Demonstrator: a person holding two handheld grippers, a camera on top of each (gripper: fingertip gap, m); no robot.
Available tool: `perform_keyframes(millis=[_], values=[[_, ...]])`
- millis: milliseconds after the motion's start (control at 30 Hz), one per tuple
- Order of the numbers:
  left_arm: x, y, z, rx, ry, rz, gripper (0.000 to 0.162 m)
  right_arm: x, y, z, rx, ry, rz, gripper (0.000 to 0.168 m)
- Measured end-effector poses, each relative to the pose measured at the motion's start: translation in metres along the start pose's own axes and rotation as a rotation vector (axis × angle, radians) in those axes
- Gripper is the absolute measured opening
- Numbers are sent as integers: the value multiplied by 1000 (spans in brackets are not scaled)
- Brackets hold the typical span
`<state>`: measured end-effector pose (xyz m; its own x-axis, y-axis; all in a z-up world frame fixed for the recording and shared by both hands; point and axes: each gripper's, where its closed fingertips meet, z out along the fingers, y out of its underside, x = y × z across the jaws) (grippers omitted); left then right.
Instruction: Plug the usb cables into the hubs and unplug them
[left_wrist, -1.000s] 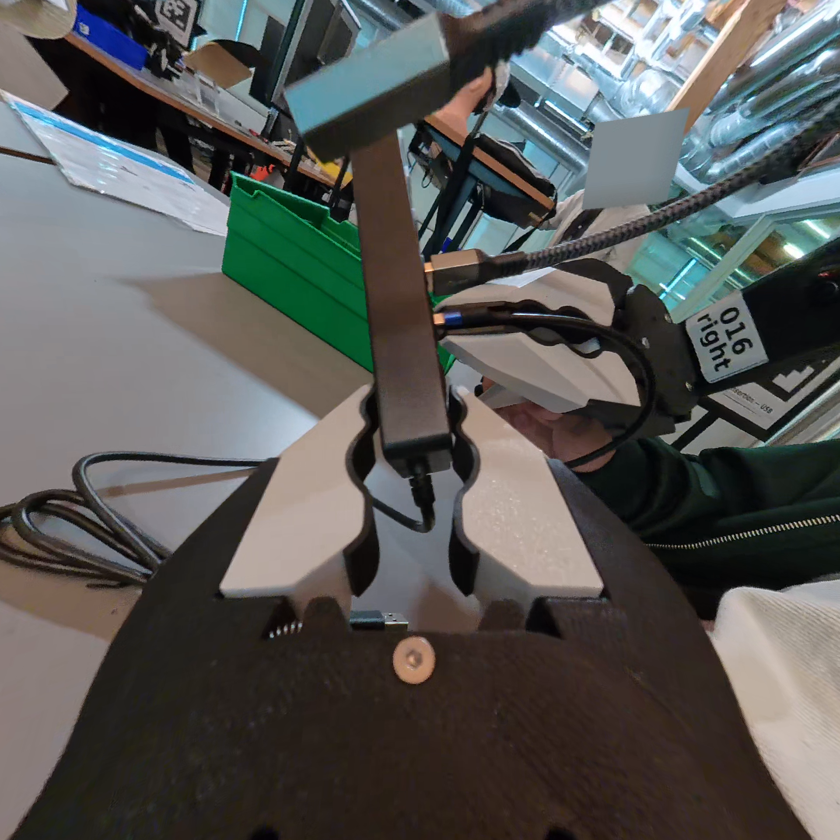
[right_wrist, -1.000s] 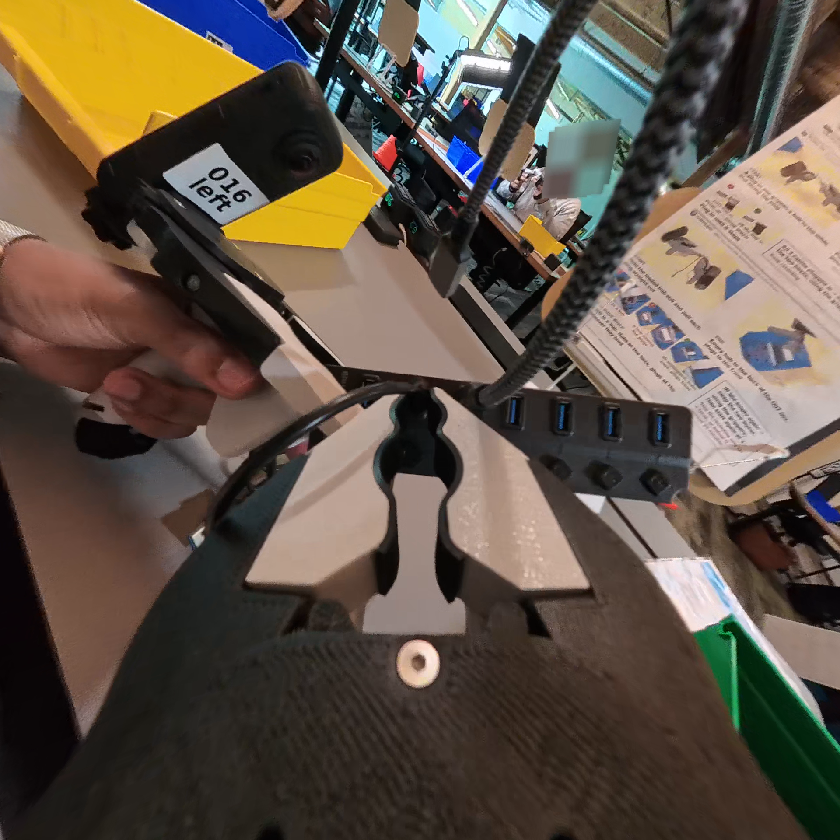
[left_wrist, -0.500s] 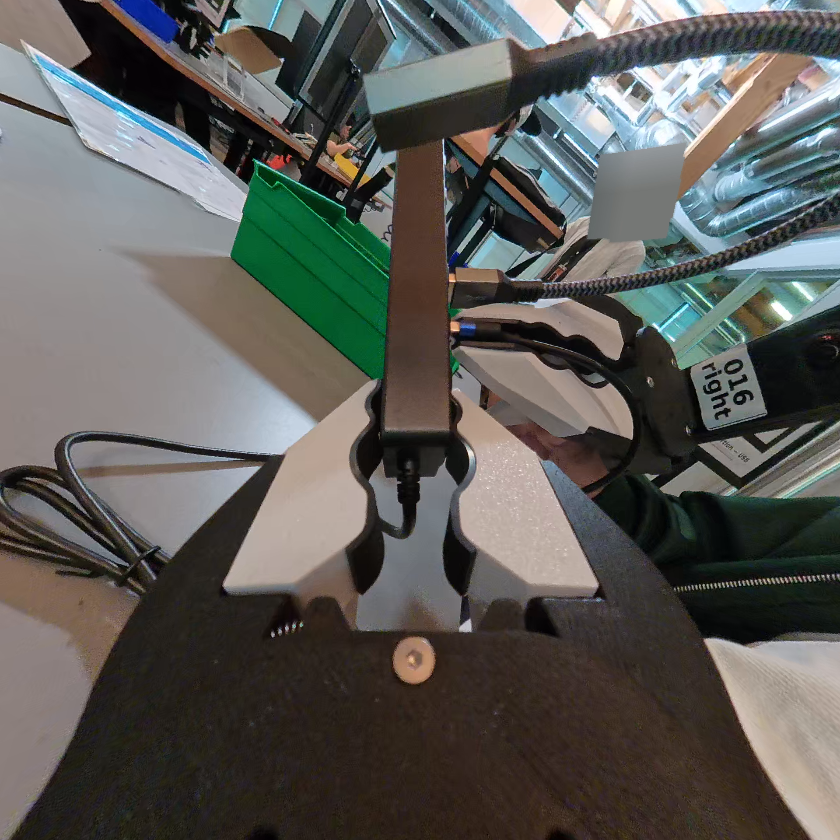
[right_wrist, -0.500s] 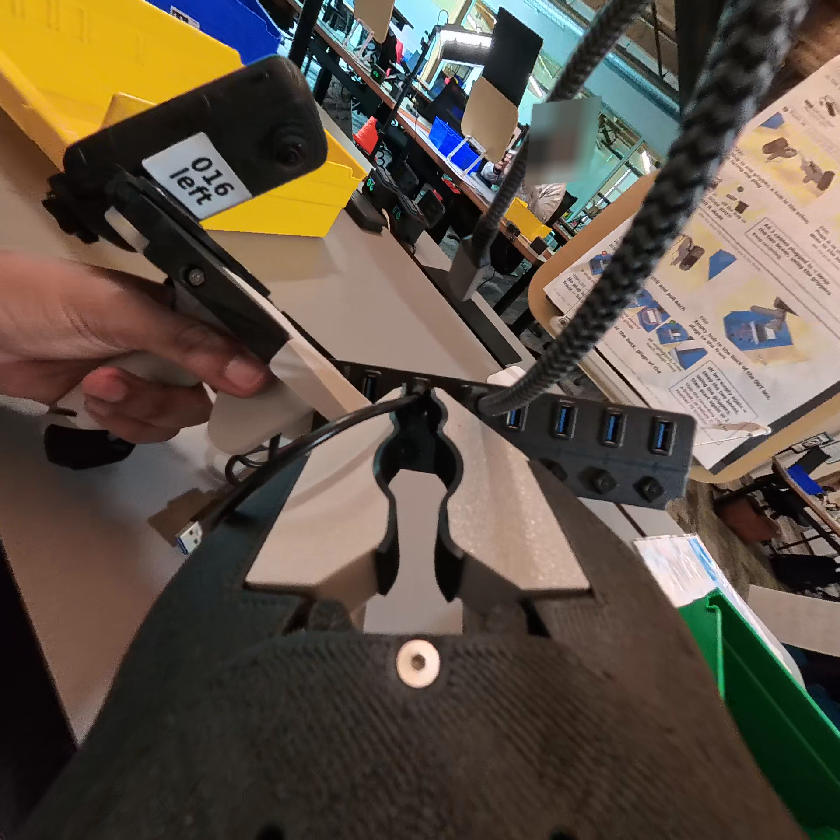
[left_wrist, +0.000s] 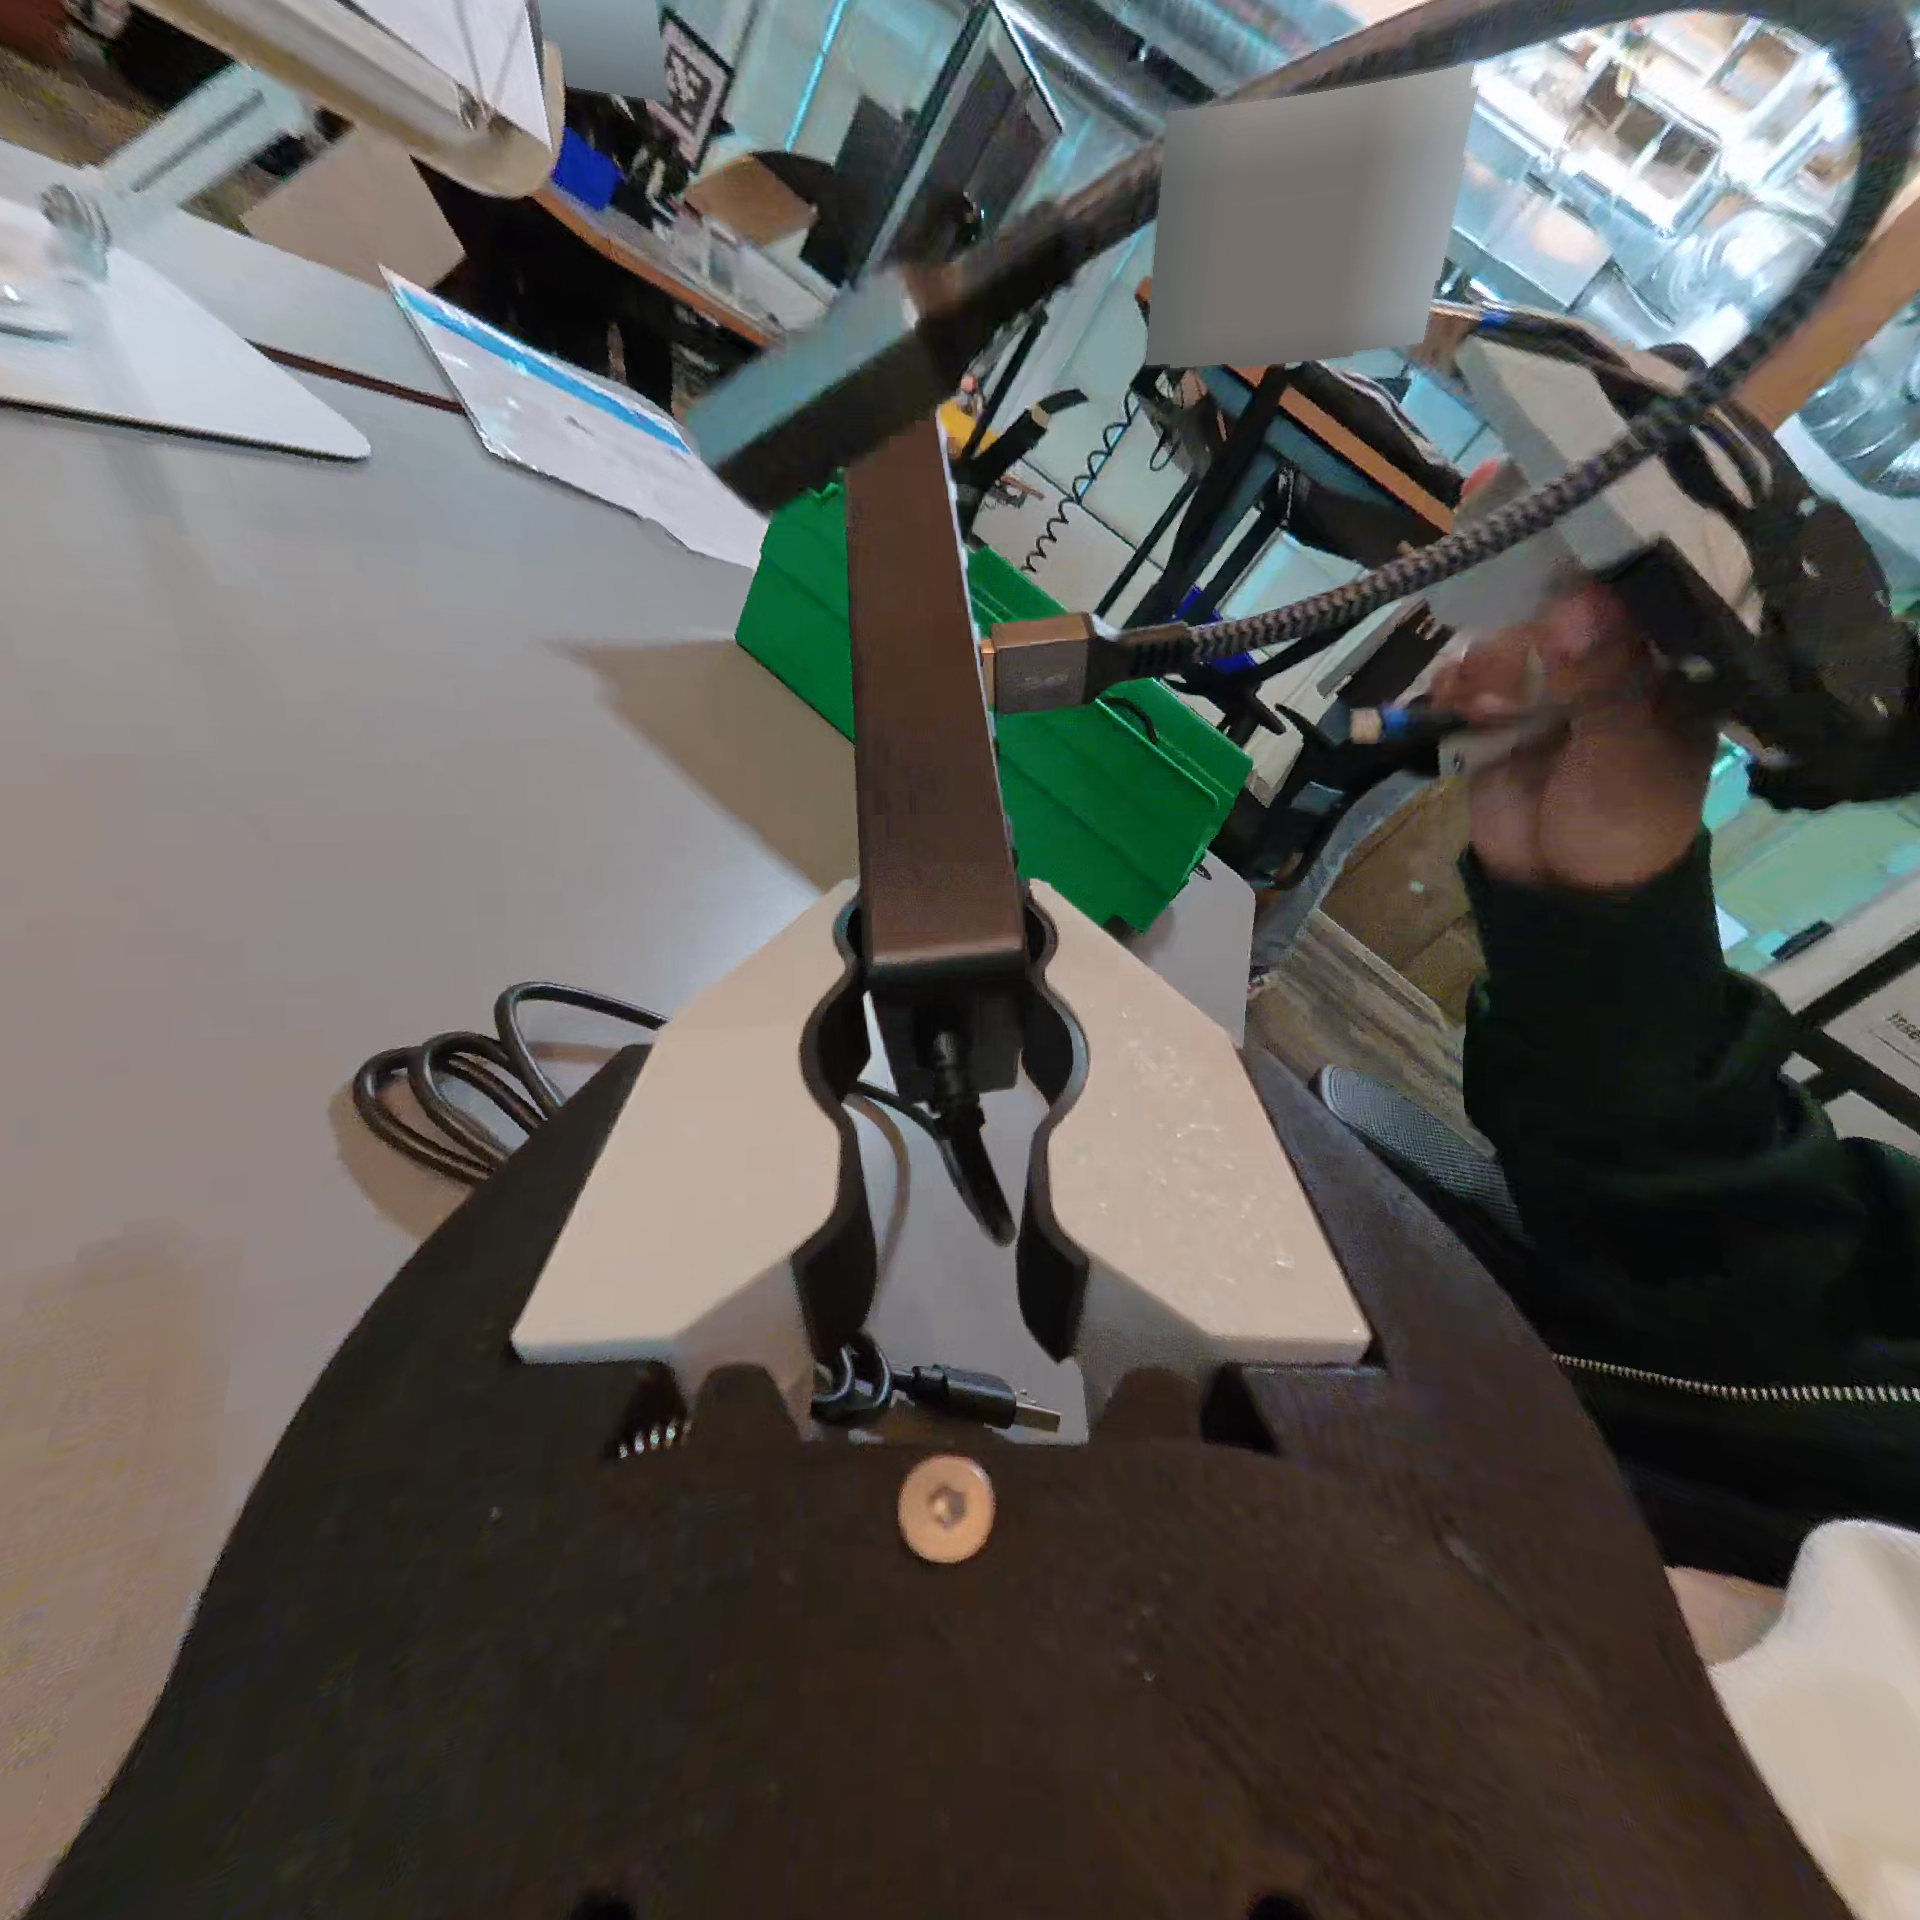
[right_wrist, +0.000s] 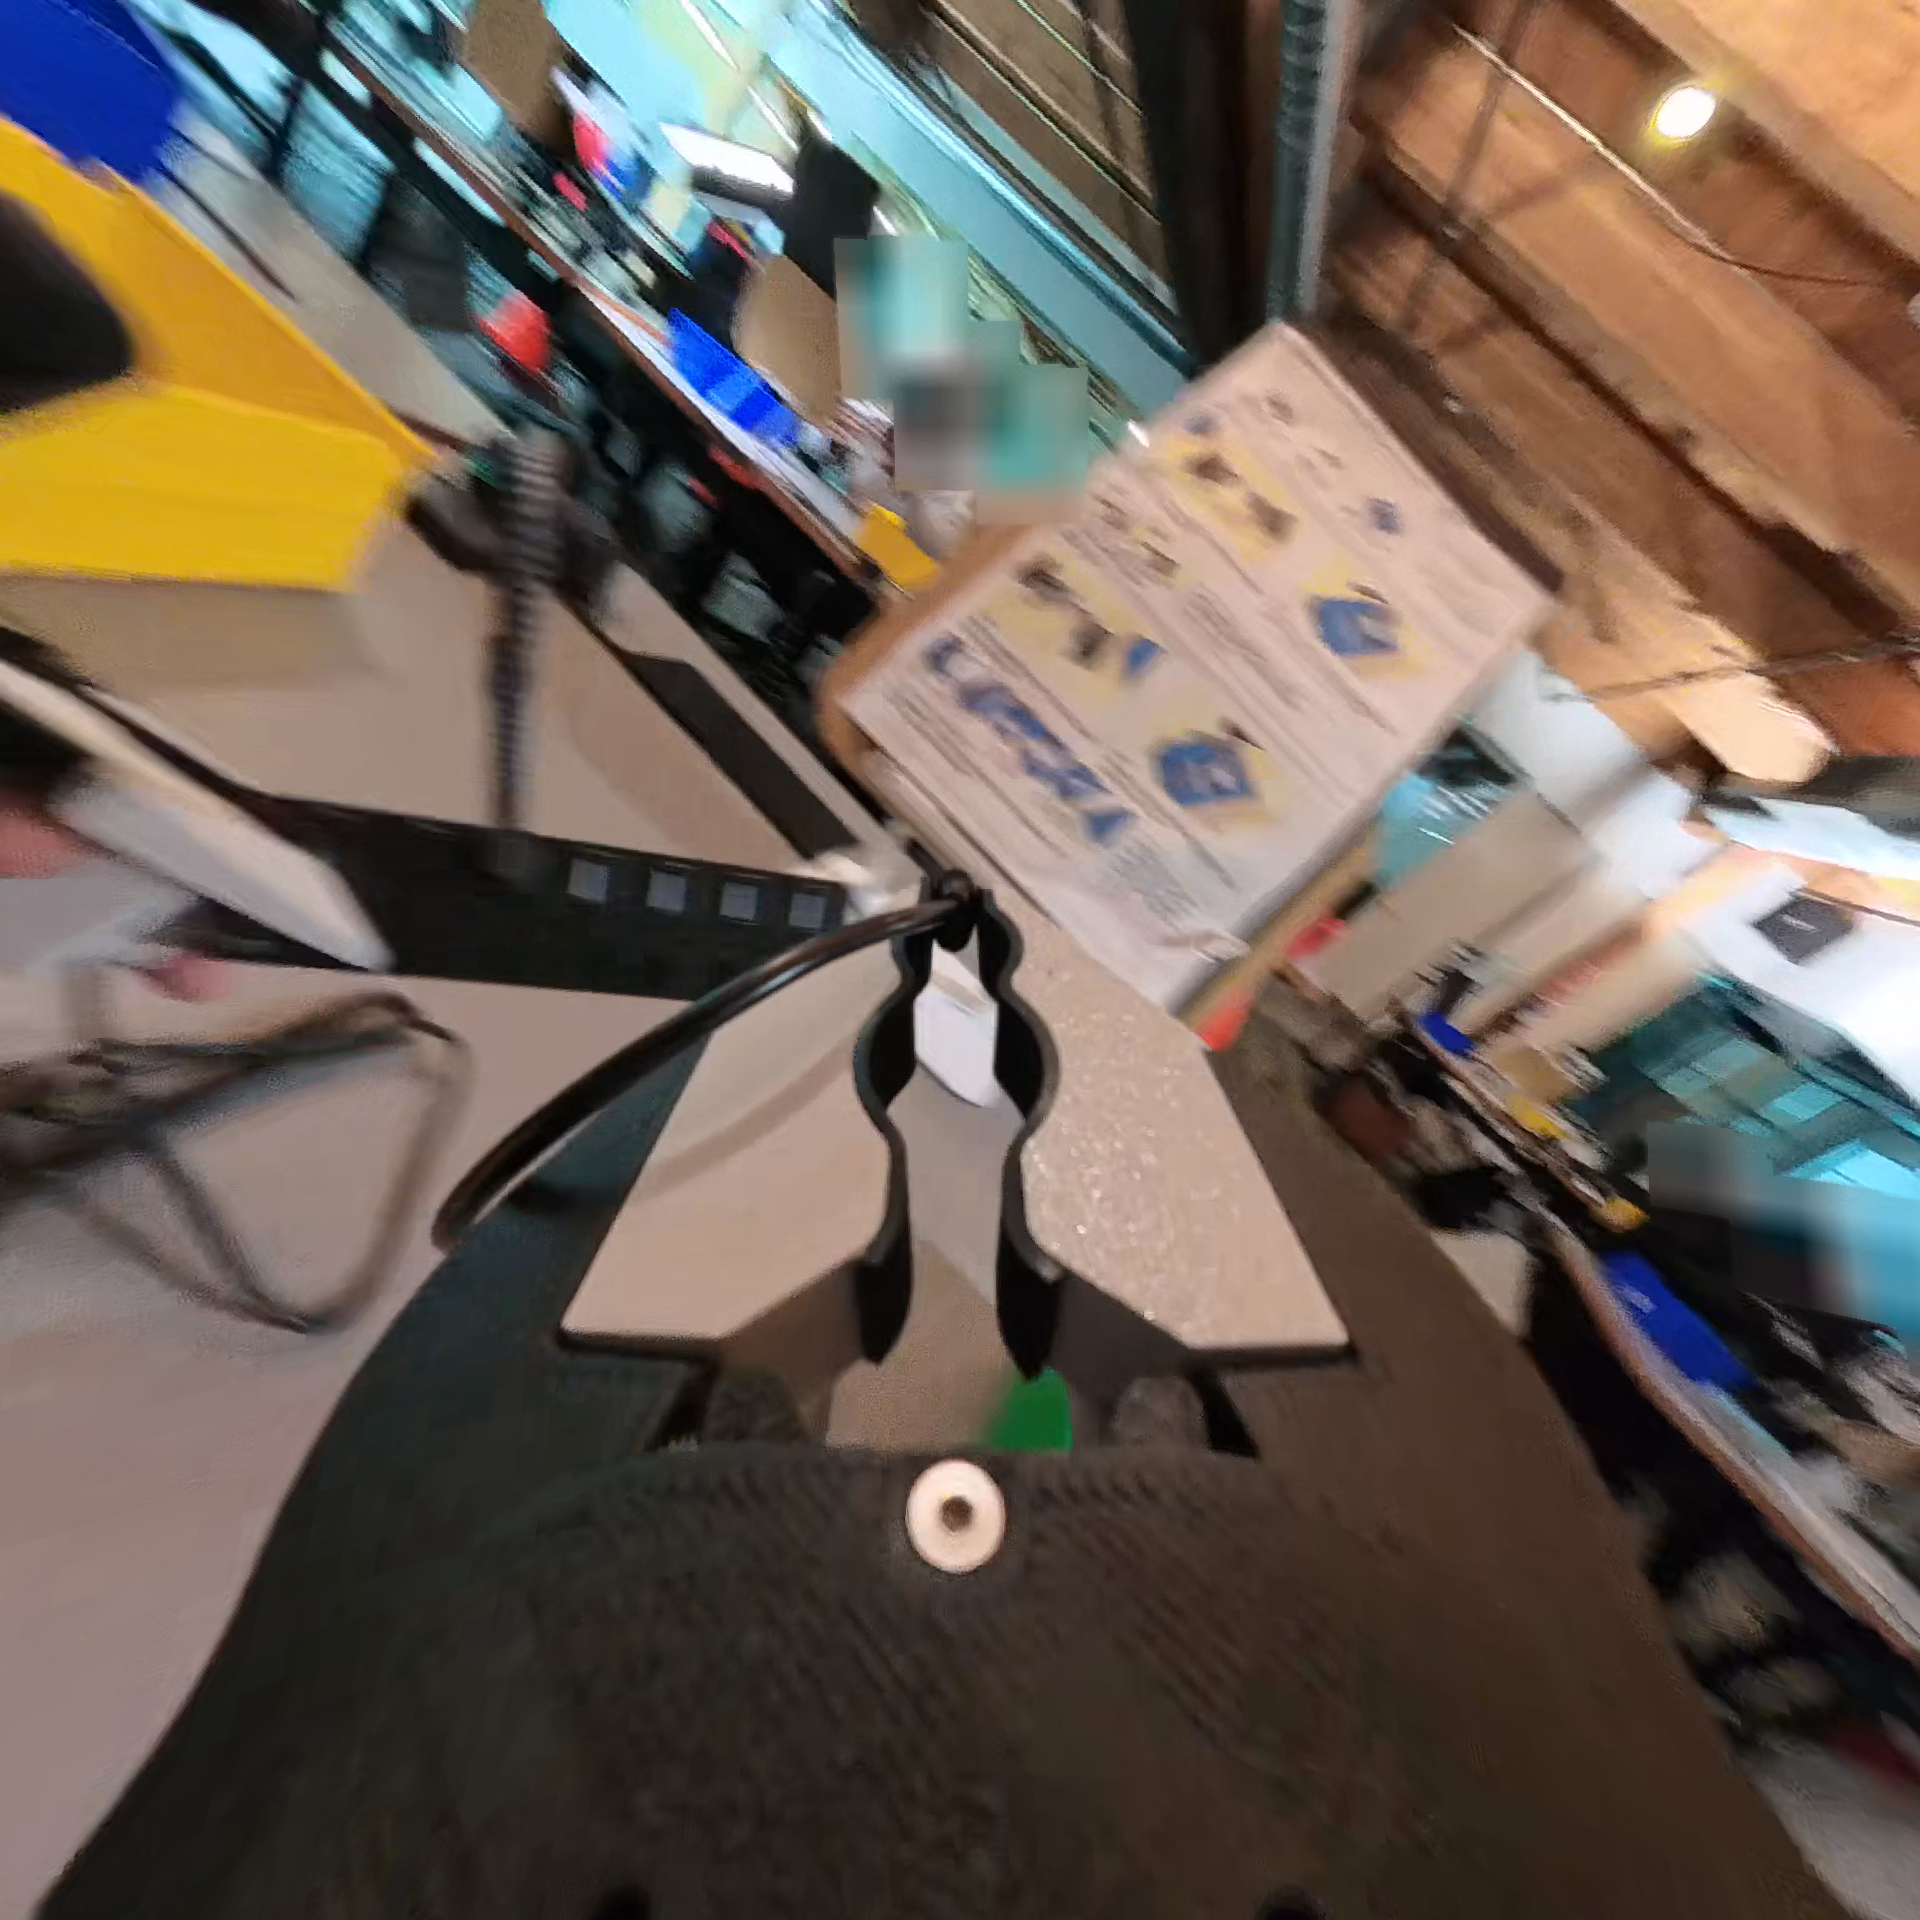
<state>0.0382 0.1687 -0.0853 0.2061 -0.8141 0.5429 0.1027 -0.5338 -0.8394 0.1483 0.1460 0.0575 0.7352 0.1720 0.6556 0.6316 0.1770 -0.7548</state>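
My left gripper (left_wrist: 940, 925) is shut on the near end of a long black USB hub (left_wrist: 914, 675), which points up and away. A grey braided-cable plug (left_wrist: 1039, 675) sits in the hub's right side. A second grey block (left_wrist: 821, 405) on a braided cable hangs above the hub. My right gripper (right_wrist: 951, 920) is shut on a thin black cable (right_wrist: 665, 1029). In the left wrist view the right gripper (left_wrist: 1496, 740) is far to the right, and that cable's blue-tipped plug (left_wrist: 1382, 722) is clear of the hub. The right wrist view is blurred; the hub (right_wrist: 623, 904) shows its blue ports there.
A green bin (left_wrist: 1091, 769) stands at the table edge behind the hub. A coiled black cable (left_wrist: 447, 1101) lies on the grey table left of my left gripper. A yellow bin (right_wrist: 177, 457) and a propped picture sheet (right_wrist: 1174, 665) stand beyond the hub.
The thin black cable's plug has come out of the hub, and my right gripper has moved away to the right with it. My left gripper still grips the hub.
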Motion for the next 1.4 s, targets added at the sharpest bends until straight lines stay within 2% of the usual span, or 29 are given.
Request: perform_keyframes(millis=[133, 233, 400, 500, 567, 633, 733, 833, 900, 1000, 1067, 1133, 1267, 1367, 1400], values=[[2, 2, 3, 0, 16, -16, 24, 104, 82, -30, -326, 243, -96, 7], [6, 0, 3, 14, 39, -27, 22, 140, 149, -54, -522, 314, -57, 7], [3, 1, 5, 13, 34, -83, 20, 128, 244, -66, -777, 237, 53, 8], [1, -1, 4, 18, 22, -76, 21, 112, 275, -69, -914, 179, 21, 9], [0, -2, 3, 26, 15, -72, 21, 111, 281, -73, -991, 176, -28, 23], [-3, -4, 1, 36, 7, -76, 21, 111, 275, -72, -992, 172, -21, 37], [-7, -6, -1, 50, 2, -108, 20, 108, 264, -75, -991, 134, 65, 49], [-10, -9, -3, 74, 6, -147, 21, 90, 270, -95, -1120, 17, 151, 74], [-11, -12, -5, 95, 15, -177, 20, 86, 272, -106, -1173, -21, 176, 78], [-13, -15, -7, 117, 17, -204, 20, 92, 258, -103, -1118, -3, 222, 79], [-14, -18, -8, 135, 21, -222, 20, 96, 230, -88, -998, 7, 232, 78], [-14, -21, -10, 165, 52, -268, 21, 79, 182, -59, -768, -77, 237, 75], [-14, -30, -16, 242, 138, -409, 21, -10, 76, -14, -284, -392, 165, 44], [-12, -32, -19, 258, 181, -458, 21, -77, 36, -6, -80, -545, 71, 21], [-10, -31, -18, 247, 189, -456, 21, -94, 31, -3, -55, -573, 57, 25]])
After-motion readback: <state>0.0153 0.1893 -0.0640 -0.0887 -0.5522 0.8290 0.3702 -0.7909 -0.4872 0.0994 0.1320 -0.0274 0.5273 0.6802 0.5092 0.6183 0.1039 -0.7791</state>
